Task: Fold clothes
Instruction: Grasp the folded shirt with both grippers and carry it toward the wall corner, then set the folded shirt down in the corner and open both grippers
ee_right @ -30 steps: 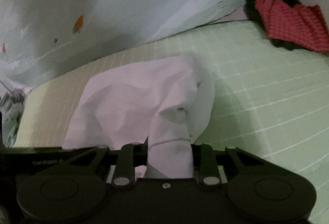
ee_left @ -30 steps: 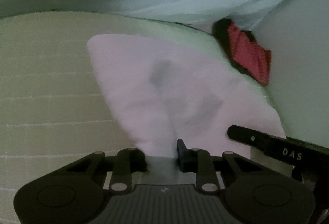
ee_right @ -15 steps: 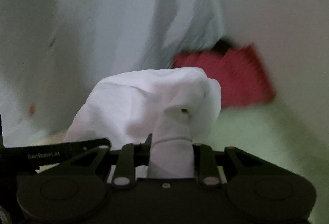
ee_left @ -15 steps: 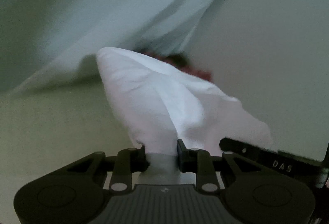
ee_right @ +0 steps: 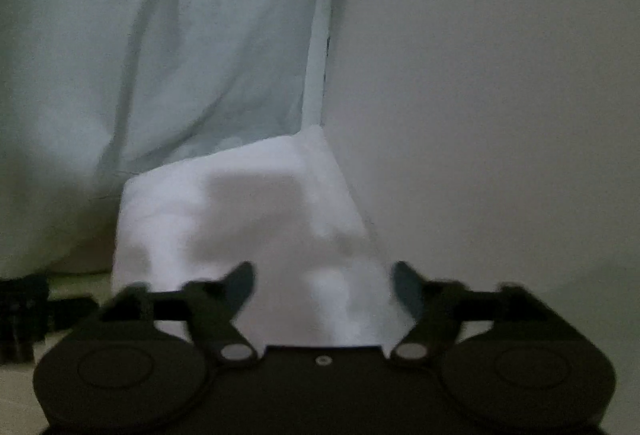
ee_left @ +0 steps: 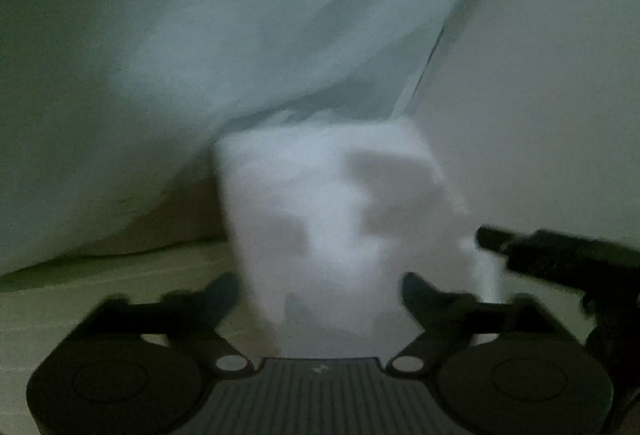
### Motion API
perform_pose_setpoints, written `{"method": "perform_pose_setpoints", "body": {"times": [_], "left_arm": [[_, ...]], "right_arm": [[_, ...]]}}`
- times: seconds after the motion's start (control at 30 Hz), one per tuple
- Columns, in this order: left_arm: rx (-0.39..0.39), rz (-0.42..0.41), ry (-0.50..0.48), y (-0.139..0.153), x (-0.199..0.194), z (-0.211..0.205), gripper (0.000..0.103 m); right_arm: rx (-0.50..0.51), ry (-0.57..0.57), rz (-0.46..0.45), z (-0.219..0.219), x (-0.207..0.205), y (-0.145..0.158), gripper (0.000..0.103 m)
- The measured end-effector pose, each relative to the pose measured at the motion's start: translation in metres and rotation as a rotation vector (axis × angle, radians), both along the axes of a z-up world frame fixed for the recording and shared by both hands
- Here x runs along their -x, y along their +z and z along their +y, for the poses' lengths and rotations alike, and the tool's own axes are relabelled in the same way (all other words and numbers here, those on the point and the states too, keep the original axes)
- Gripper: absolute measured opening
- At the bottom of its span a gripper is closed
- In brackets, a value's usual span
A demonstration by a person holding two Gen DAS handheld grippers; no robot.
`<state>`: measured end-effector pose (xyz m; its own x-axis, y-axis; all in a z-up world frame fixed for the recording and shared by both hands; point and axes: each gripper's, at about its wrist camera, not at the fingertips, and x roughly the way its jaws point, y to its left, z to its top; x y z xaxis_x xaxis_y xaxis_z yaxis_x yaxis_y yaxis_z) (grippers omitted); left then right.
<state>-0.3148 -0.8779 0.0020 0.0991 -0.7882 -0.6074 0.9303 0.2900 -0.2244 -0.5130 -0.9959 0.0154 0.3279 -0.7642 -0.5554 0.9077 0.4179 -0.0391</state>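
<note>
Both the left claw [ee_left: 320, 281] and right claw [ee_right: 324, 275] stand spread wide, gripping nothing. The soft white cloth garment [ee_left: 336, 219] sits bunched between their fingers toward the bed's [ee_left: 100, 291] far edge, seemingly just released; next, judge whether another fold is needed.

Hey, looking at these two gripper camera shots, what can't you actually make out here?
- White garment: type and fold state unreadable, blurred in both views.
- Left gripper, right gripper: jaws spread, fingertips smeared; contact with the cloth unclear.
- Bed: mostly hidden by the garment in the right view.
- Red item: not visible in either view.
</note>
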Motion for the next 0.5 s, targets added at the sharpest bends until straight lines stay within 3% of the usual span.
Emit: {"method": "perform_pose_setpoints", "body": {"times": [0.13, 0.2, 0.37, 0.5], "left_arm": [[-0.027, -0.071, -0.022, -0.007, 0.006, 0.042, 0.093], [-0.027, -0.082, -0.034, -0.001, 0.006, 0.057, 0.095], [-0.014, -0.132, -0.039, 0.015, 0.028, 0.103, 0.098], [-0.010, -0.099, -0.025, 0.023, 0.047, 0.147, 0.101]], "right_arm": [[-0.045, -0.079, -0.087, 0.041, 0.016, -0.018, 0.089], [-0.063, -0.120, -0.114, 0.066, 0.024, -0.023, 0.102], [-0.080, -0.141, -0.111, 0.136, 0.044, -0.023, 0.103], [-0.094, -0.158, -0.108, 0.192, 0.059, -0.024, 0.103]]}}
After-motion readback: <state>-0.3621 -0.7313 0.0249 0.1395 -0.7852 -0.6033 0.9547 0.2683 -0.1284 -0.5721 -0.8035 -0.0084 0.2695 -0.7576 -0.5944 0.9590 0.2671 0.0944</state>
